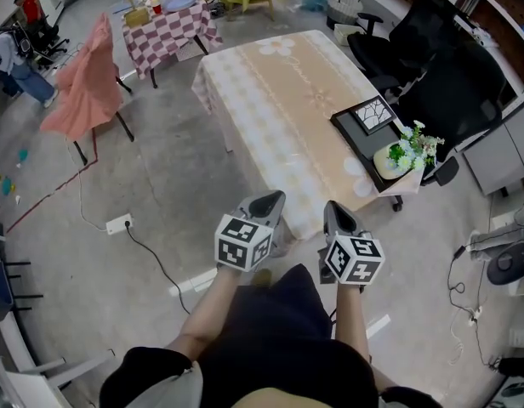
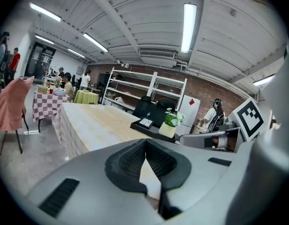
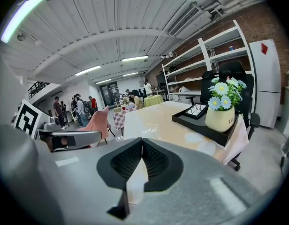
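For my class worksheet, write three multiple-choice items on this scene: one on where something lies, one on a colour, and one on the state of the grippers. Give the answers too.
1. Where on the table does the black tray lie?
A. in the middle
B. at the far end
C. at the near right corner, beside the black office chair

2. What colour is the flower pot on the tray?
A. red
B. cream
C. black

3. How do the jaws of the left gripper and the right gripper stand?
A. shut, with nothing between them
B. wide apart
C. clamped on the pot

Answers:
1 C: the head view shows the tray at the table's near right corner, by the chair.
2 B: the right gripper view shows a cream pot under the flowers.
3 A: in each gripper view the jaws meet with nothing between them.
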A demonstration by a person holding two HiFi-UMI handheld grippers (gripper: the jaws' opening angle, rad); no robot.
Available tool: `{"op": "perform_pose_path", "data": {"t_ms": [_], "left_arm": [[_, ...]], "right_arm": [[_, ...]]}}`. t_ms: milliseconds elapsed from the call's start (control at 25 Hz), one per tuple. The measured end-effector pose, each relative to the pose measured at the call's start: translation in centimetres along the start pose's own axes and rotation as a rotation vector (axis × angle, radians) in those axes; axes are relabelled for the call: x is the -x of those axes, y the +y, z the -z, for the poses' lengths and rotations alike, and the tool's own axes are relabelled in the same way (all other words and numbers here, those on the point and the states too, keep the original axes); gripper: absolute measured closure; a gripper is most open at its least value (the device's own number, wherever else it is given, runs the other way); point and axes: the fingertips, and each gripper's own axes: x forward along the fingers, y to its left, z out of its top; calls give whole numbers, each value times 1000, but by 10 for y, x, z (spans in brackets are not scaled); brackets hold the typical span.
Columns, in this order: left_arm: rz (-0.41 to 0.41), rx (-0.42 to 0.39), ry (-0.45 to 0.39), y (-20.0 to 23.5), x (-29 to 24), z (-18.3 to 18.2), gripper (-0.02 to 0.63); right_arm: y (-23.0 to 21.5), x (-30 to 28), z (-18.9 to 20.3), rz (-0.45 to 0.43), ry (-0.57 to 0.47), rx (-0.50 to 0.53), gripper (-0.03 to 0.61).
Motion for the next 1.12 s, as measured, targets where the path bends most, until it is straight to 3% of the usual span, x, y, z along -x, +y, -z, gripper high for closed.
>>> {"op": "perform_pose_path", "data": {"t_ms": [480,1120], "left_arm": [[-69,69,23,15,-6,14,604],[-141,111,61,35,-59,10,604]], "right_arm": [[-7,-21,5,-41,57,-8,574],[-45,-76,-10,-95,128,-20,574]]}}
